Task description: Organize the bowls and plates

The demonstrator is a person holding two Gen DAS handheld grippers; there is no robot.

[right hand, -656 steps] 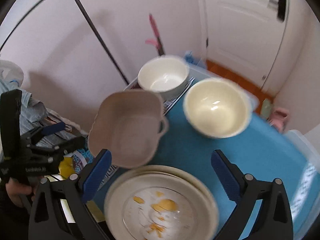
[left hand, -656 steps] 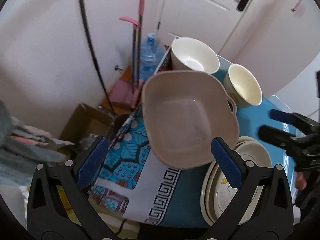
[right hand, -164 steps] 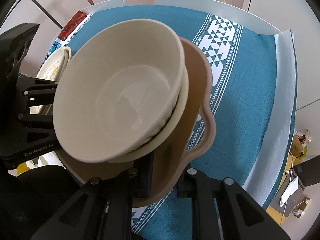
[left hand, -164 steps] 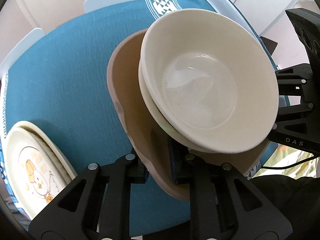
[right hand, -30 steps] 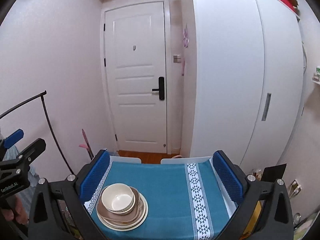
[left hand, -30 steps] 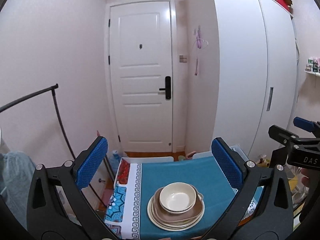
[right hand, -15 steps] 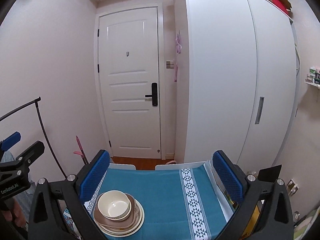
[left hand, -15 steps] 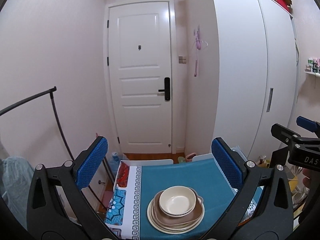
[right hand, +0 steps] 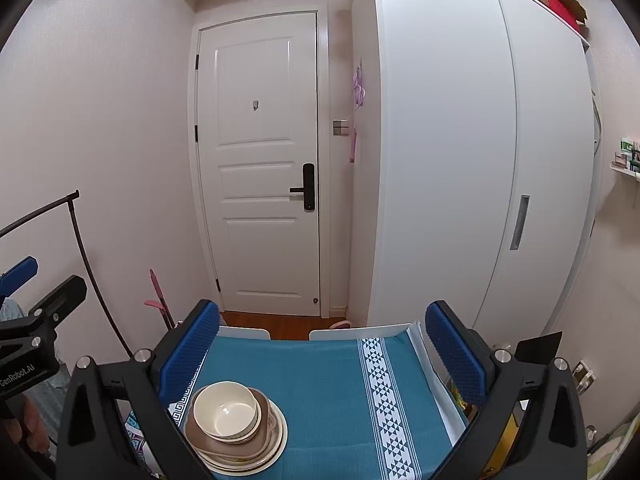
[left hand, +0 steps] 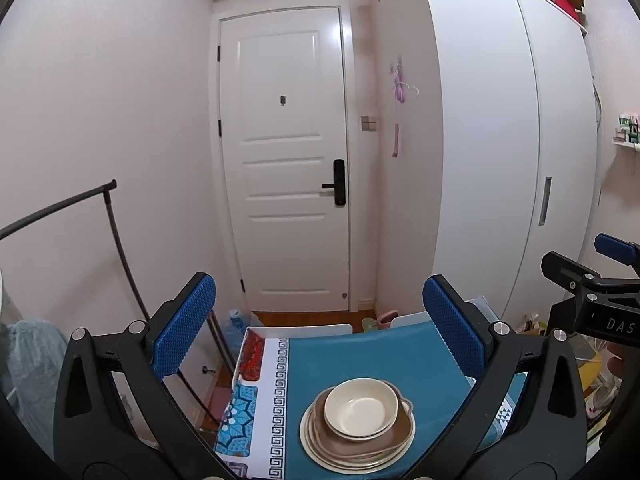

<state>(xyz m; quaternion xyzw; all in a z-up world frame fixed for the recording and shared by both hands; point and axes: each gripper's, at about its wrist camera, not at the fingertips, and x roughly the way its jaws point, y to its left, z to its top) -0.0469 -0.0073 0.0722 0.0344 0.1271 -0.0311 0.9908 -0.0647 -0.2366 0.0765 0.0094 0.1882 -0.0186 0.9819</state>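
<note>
Both grippers raised higher, left gripper (left hand: 319,330) and right gripper (right hand: 322,354) wide open, empty, above stacked bowls (left hand: 361,409).

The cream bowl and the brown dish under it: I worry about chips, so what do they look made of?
Cream bowl: probably glazed ceramic or melamine, glossy with a bright highlight inside. Brown dish: matte, dull and even-coloured, likely plastic or fibre composite. Neither is certain from here.

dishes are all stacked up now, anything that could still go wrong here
The bowls sit off-centre in the brown dish, toward its far left, so a knock could tip them. The stack stands near the table's left and near edges in the right wrist view, so a bump might send it off. Both the left gripper and the right gripper are open and empty, so nothing steadies the stack.
</note>
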